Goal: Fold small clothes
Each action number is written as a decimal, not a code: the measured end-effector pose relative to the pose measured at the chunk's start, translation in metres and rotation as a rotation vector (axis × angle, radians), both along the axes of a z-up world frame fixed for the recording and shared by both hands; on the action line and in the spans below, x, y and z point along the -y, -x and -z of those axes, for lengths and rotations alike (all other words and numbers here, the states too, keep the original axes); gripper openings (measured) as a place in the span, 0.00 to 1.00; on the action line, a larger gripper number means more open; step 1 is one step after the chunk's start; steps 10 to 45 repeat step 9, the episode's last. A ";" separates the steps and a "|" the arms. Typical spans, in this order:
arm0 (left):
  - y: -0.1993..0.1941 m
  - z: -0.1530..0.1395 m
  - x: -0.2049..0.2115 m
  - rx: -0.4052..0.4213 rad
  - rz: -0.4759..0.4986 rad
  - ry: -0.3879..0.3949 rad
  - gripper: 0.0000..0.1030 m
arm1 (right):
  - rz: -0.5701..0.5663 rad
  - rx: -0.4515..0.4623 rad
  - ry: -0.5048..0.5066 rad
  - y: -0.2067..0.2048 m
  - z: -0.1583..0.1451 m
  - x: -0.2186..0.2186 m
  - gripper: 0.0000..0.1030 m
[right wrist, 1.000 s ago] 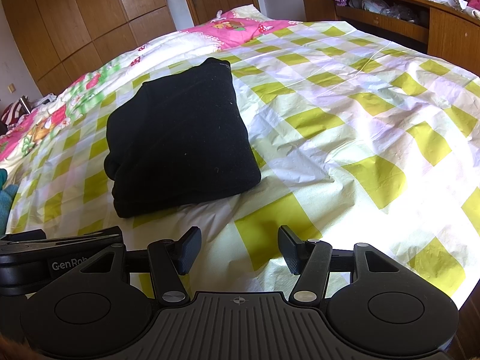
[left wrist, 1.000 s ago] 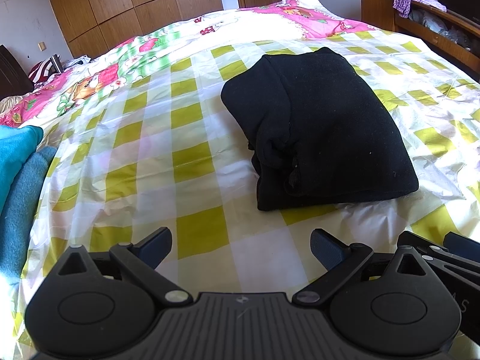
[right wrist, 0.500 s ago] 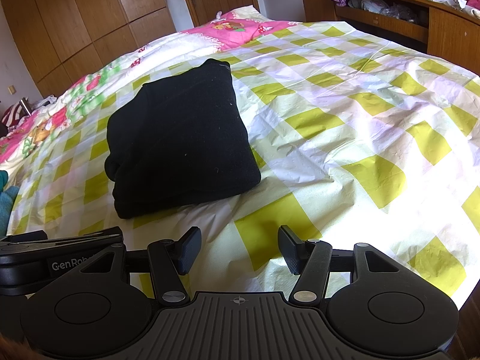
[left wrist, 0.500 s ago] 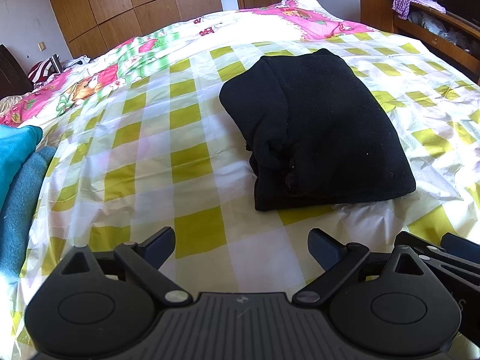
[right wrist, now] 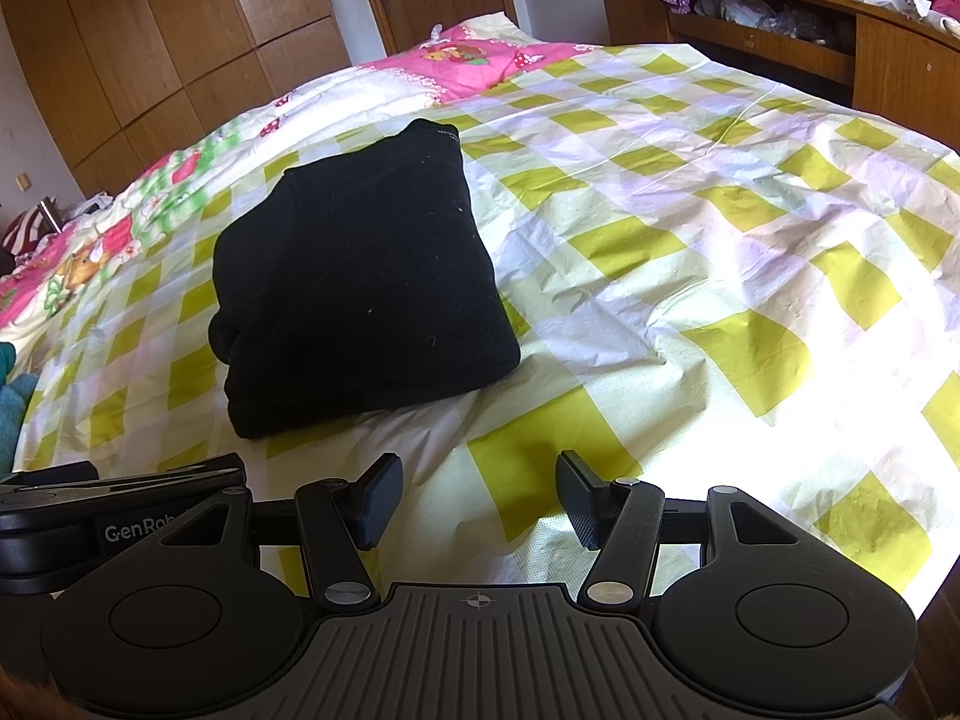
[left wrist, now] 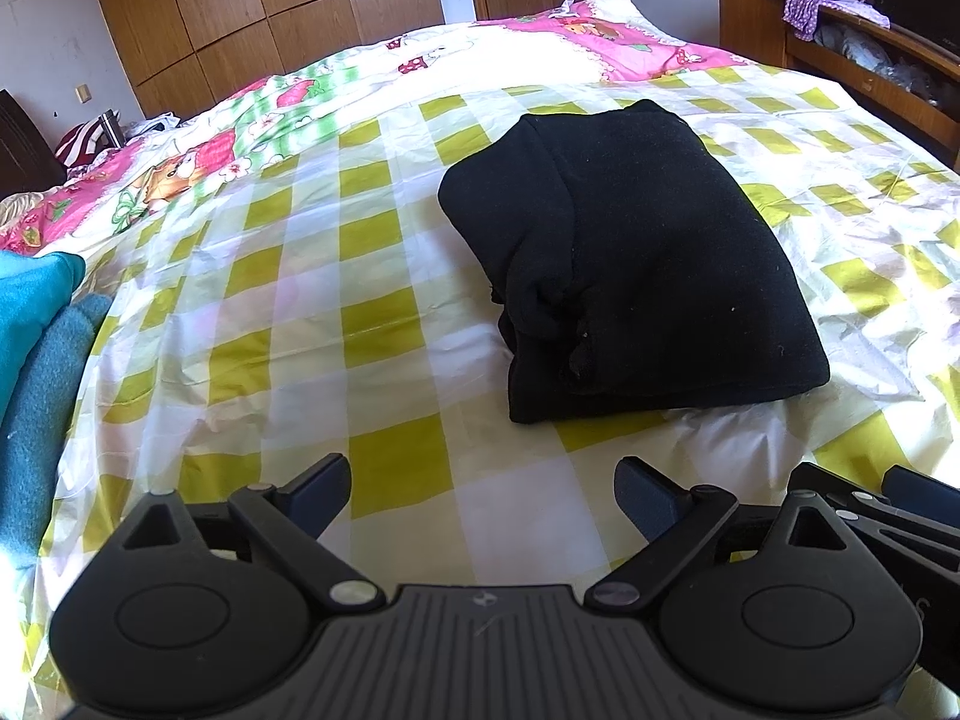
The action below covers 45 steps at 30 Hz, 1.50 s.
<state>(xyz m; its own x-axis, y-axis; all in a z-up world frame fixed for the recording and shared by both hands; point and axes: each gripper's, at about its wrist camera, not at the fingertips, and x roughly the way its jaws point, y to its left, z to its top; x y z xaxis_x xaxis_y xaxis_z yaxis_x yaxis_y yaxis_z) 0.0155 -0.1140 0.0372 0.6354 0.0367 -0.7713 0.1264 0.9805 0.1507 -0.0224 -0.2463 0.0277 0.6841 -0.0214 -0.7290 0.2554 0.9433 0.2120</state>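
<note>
A black garment (left wrist: 636, 264) lies folded into a compact bundle on the green-and-white checked sheet (left wrist: 372, 324) of the bed. It also shows in the right wrist view (right wrist: 360, 282), left of centre. My left gripper (left wrist: 483, 495) is open and empty, above the sheet short of the bundle's near edge. My right gripper (right wrist: 477, 498) is open and empty, near the bundle's front right corner. Each gripper shows at the edge of the other's view.
Blue-teal cloth (left wrist: 36, 360) lies at the left edge of the bed. A pink cartoon quilt (left wrist: 588, 36) covers the far end. A wooden shelf unit (right wrist: 840, 48) stands to the right and wooden wardrobes (right wrist: 150, 48) at the back.
Both grippers have drawn back slightly from the folded bundle, which looks a little farther away. Both stay open and empty. The garment has not moved.
</note>
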 end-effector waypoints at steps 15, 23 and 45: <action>-0.001 -0.001 -0.003 -0.001 -0.002 0.012 1.00 | 0.005 0.003 0.007 0.001 0.000 -0.001 0.58; -0.001 -0.001 -0.003 -0.001 -0.002 0.012 1.00 | 0.005 0.003 0.007 0.001 0.000 -0.001 0.58; -0.001 -0.001 -0.003 -0.001 -0.002 0.012 1.00 | 0.005 0.003 0.007 0.001 0.000 -0.001 0.58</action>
